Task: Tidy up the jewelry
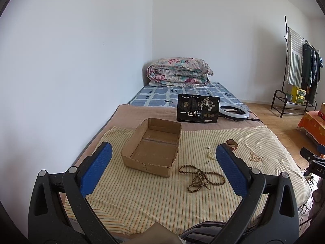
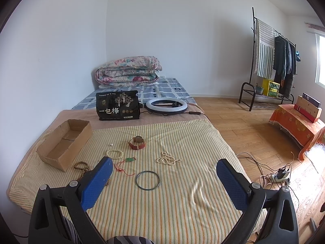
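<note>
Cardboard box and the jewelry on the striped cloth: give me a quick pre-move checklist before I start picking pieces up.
1. Cardboard box open-topped, nothing visible inside: ok.
2. Left gripper open, holding nothing: ok.
3. Right gripper open, holding nothing: ok.
4. Brown bead string lies beside the box, uncovered: ok.
5. Black ring lies flat and apart from other pieces: ok.
6. Whether the red cord tangles with the green pendant: cannot tell.

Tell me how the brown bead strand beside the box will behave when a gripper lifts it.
The brown bead strand lies in loose, crossed loops, so it is probably floppy and would dangle and swing. Its small round beads might slip between the fingers. Overlapping loops could tangle on the way to the cardboard box.
</note>
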